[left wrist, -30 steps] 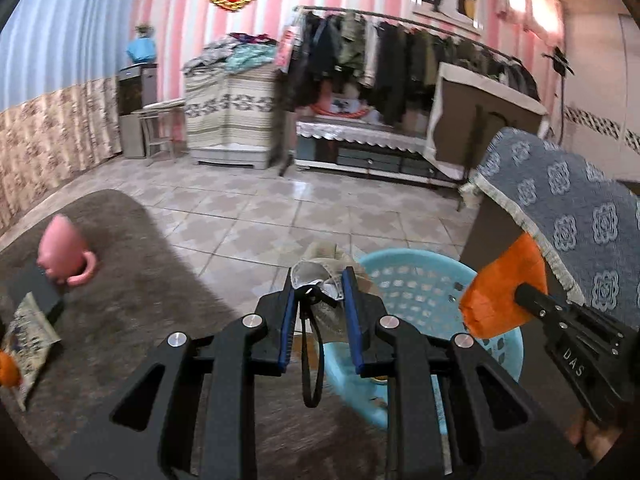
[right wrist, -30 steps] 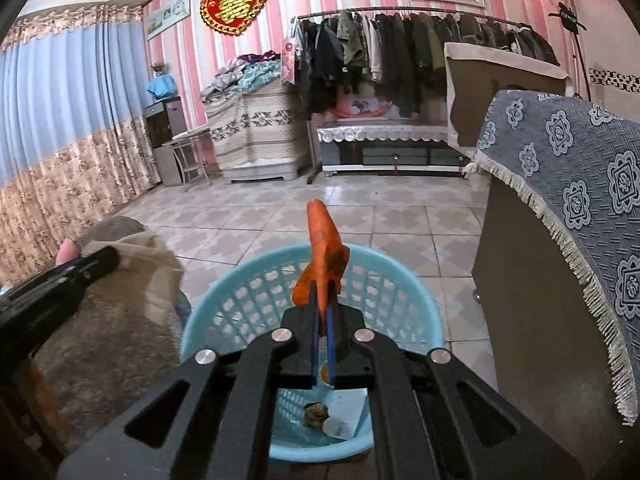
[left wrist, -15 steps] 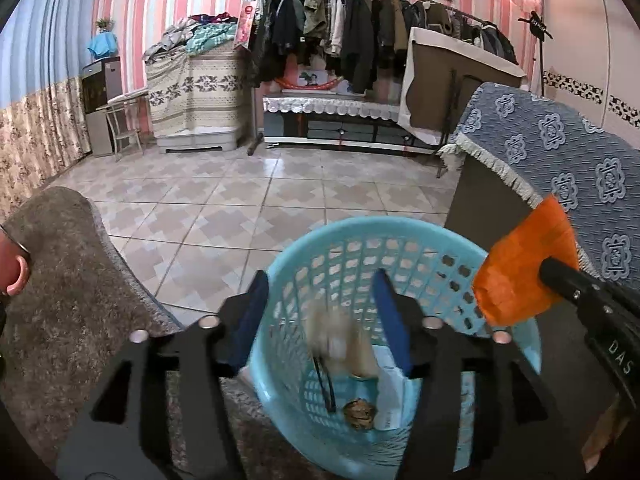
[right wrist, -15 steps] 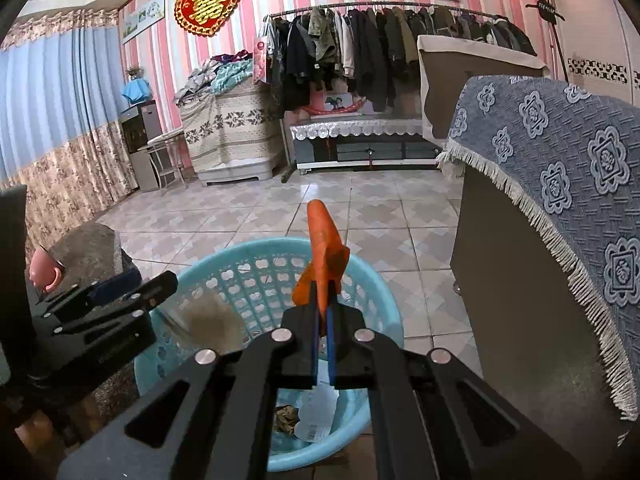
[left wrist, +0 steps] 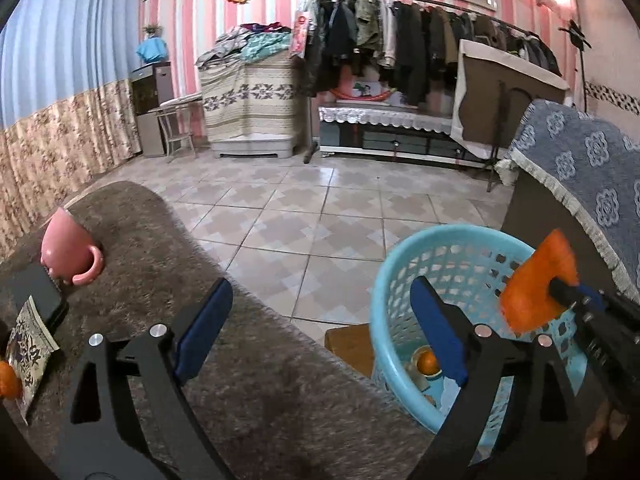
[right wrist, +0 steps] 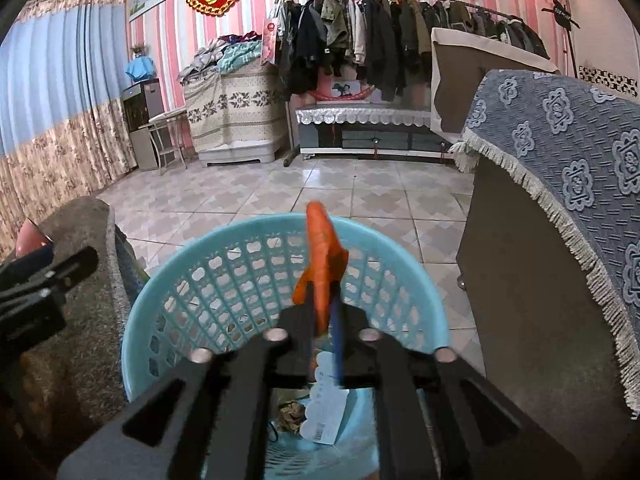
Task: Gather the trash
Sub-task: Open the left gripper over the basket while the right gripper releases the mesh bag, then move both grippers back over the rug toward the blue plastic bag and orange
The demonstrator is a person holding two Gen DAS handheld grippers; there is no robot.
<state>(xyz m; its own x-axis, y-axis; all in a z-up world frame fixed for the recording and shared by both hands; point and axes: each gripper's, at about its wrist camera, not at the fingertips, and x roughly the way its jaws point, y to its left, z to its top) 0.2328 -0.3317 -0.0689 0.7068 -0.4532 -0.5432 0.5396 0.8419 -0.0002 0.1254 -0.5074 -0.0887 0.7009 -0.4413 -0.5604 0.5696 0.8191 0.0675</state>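
Right gripper (right wrist: 324, 316) around orange wrapper (right wrist: 322, 256), above basket (right wrist: 192, 280)

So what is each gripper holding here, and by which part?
Left gripper: nothing, jaws wide open. Right gripper: crumpled orange wrapper by its lower end, jaws just opening.

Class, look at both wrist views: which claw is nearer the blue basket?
Right. The right claw hangs over the blue basket with an orange scrap; the left claw, open, sits beside it over the grey-covered table.
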